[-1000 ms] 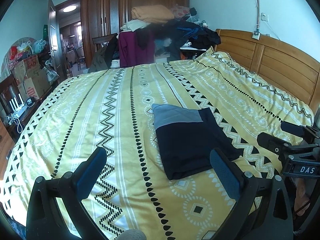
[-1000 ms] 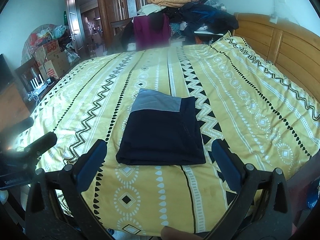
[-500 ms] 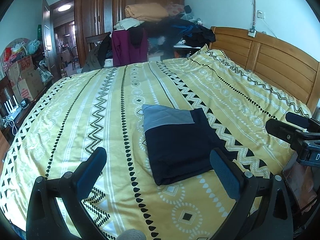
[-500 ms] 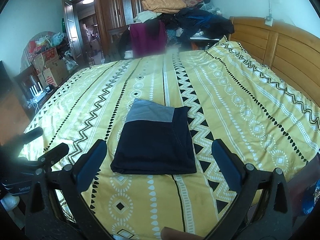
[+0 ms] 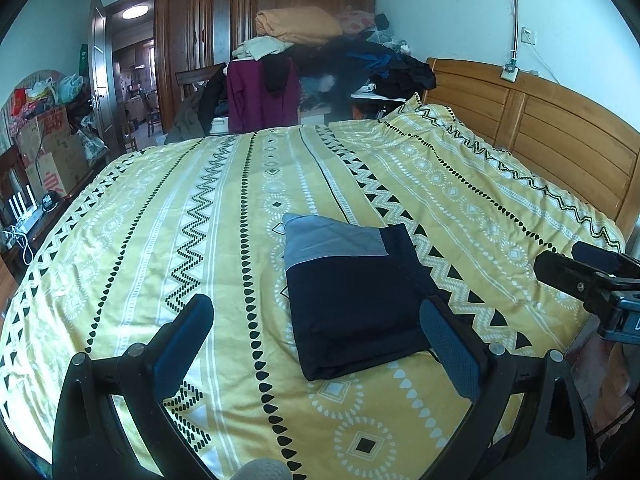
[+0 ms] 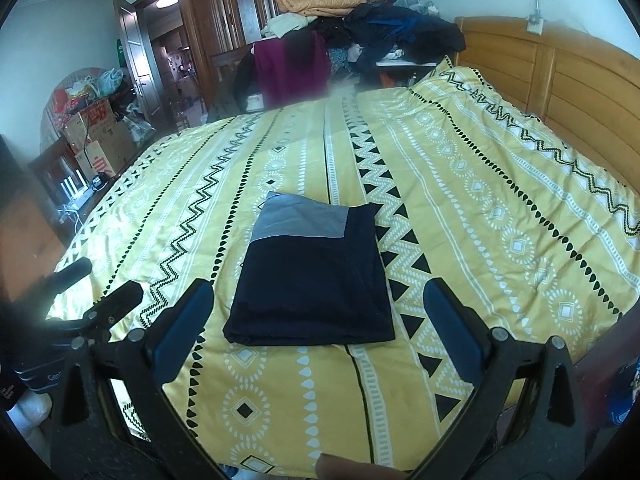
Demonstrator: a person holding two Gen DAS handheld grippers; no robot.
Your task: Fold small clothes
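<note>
Writing legible in view: partial white letters "Gen" on the body of the left gripper point(image 6: 116, 304) as it shows at the lower left of the right wrist view; the rest is cut off. Red printed characters on the cardboard boxes point(image 5: 52, 160) beyond the far left corner of the bed, too blurred to read.

Folded garment point(image 6: 312, 276): navy, with a grey panel at its far left corner, folded into a flat rectangle. It lies on the duvet cover point(image 5: 168, 216) near the front edge of the bed, roughly central, touching neither tool.

Left gripper point(image 5: 316, 320): blue-padded fingers point(image 5: 182, 340) spread wide, empty, held above the bed's front edge with the garment just ahead and to the right.

Right gripper point(image 6: 318, 312): jaws likewise wide apart, nothing held, framing the garment's near edge from above; its black tips also show at the right of the left wrist view.

Surface: yellow duvet cover with black zigzag, droplet and white diamond bands running the bed's length, lightly creased.

Room: wooden headboard point(image 5: 560, 136) along the bed's right side; dark wooden wardrobe point(image 5: 240, 32) beyond the far end; clothes pile point(image 6: 360, 20) topped by a folded tan blanket in front of it; open doorway point(image 5: 128, 76) left of the wardrobe, ceiling lamp lit.
</note>
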